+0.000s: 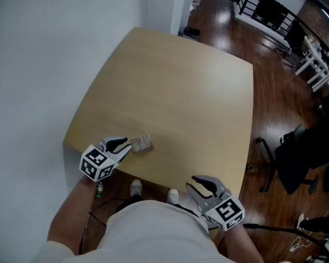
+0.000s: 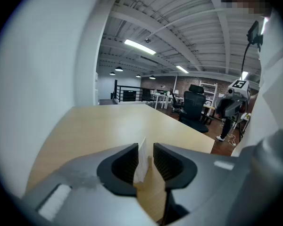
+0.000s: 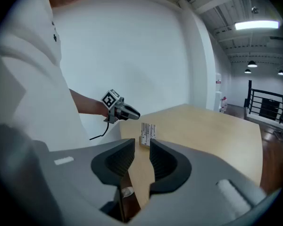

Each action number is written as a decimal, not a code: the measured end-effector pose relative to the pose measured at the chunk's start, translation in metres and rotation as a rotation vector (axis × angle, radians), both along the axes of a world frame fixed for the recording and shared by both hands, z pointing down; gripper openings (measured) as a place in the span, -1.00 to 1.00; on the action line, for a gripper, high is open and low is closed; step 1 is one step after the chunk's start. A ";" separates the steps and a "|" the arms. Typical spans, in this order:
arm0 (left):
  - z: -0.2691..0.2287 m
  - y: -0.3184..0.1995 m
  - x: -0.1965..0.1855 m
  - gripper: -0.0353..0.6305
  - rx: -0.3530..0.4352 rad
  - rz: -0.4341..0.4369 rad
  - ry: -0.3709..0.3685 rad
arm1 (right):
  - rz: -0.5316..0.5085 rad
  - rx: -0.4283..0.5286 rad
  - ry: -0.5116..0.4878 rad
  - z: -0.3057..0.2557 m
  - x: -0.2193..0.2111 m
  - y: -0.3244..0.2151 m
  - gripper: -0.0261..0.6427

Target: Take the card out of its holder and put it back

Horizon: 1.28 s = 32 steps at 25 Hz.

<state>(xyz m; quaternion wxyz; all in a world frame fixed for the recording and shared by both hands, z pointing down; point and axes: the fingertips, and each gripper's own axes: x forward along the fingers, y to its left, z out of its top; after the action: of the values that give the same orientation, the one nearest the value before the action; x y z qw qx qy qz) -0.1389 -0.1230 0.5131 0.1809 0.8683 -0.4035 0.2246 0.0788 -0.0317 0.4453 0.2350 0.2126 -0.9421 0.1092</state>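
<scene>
The card [image 2: 142,160] in its holder [image 1: 143,143] is flanked by the left hand-held gripper's [image 1: 127,144] parted jaws; the right hand-held gripper [image 1: 199,186] is seen open, well away.

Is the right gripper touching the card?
Apart. The head view shows the right gripper far from the card, with bare tabletop between them.

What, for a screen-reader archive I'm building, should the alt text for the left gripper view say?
The left gripper, jaws slightly apart, frames a white card standing edge-on on a light wooden table. Beyond the table are a black office chair and a high ceiling with strip lights.
</scene>
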 end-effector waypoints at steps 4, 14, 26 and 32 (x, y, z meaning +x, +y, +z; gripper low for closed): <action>0.017 -0.017 -0.003 -0.57 -0.032 0.060 -0.006 | 0.060 -0.014 0.000 0.001 -0.011 -0.005 -0.61; 0.051 -0.022 0.005 -0.63 -0.109 0.214 -0.010 | 0.192 -0.028 0.035 0.005 -0.018 0.005 -0.61; 0.059 -0.021 0.013 -0.84 -0.110 0.306 0.004 | 0.292 -0.041 0.052 0.010 -0.015 0.018 -0.61; 0.058 -0.022 0.017 -0.84 -0.096 0.328 -0.010 | 0.300 -0.038 0.055 0.013 -0.014 0.020 -0.61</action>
<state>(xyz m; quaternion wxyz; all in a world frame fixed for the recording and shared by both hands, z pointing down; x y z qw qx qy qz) -0.1223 -0.1447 0.5706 0.1813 0.9116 -0.2462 0.2747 0.0651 -0.0119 0.4578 0.2455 0.3496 -0.8908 0.1551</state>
